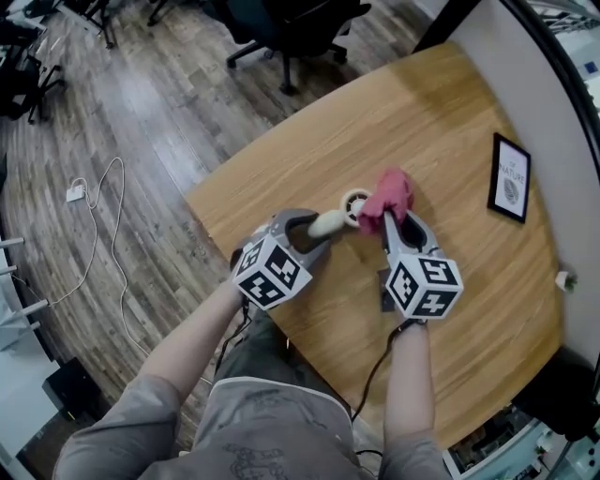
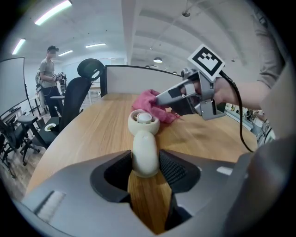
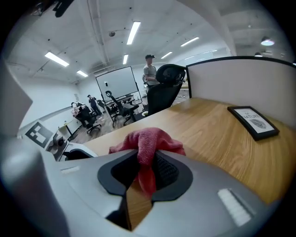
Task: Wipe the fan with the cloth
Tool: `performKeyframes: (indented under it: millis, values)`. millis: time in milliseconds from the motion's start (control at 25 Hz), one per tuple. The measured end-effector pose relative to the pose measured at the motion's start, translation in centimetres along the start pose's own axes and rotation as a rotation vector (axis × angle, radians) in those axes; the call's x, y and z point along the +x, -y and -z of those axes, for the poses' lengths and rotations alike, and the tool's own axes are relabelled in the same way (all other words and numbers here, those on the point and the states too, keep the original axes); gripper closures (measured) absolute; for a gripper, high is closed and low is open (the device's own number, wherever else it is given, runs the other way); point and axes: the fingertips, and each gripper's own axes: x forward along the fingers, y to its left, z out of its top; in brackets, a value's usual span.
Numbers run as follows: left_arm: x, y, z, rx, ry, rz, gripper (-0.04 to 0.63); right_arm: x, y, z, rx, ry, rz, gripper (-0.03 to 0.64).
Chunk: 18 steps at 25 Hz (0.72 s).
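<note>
A small cream hand fan (image 2: 144, 139) lies on the wooden table (image 1: 450, 131). My left gripper (image 2: 147, 166) is shut on the fan's handle, with the round fan head (image 1: 354, 206) pointing away from it. A pink cloth (image 3: 147, 143) is bunched between the pads of my right gripper (image 3: 147, 172), which is shut on it. In the head view the cloth (image 1: 387, 198) sits against the right side of the fan head, with my right gripper (image 1: 394, 225) just behind it. In the left gripper view the cloth (image 2: 152, 104) lies behind the fan head.
A black-framed picture (image 1: 511, 177) lies flat on the table at the right. A small white object (image 1: 564, 279) sits near the right edge. Office chairs (image 1: 291, 28) stand on the wood floor beyond the table. A white cable (image 1: 89, 234) runs over the floor at left.
</note>
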Motion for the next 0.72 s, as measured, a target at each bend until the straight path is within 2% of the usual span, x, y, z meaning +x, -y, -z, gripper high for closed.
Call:
performKeyframes:
  millis: [200, 320, 520, 600, 720]
  values:
    - [-0.1, 0.0, 0.1, 0.003, 0.003, 0.003, 0.41, 1.6, -3.8, -0.1, -0.084, 0.005, -0.028, 0.532]
    - [-0.1, 0.1, 0.1, 0.006, 0.002, 0.006, 0.41, 2.1, -7.0, 0.8, -0.131, -0.027, -0.12, 0.532]
    - [0.0, 0.1, 0.2, 0.01, -0.007, 0.027, 0.41, 1.8, -11.9, 4.1, -0.23, -0.147, -0.306, 0.532]
    - [0.1, 0.4, 0.2, 0.022, -0.012, 0.043, 0.41, 1.4, -12.0, 4.9, -0.223, -0.174, -0.34, 0.531]
    - [0.2, 0.6, 0.1, 0.033, -0.011, 0.05, 0.41, 0.8, -10.1, 4.7, -0.193, -0.187, -0.313, 0.531]
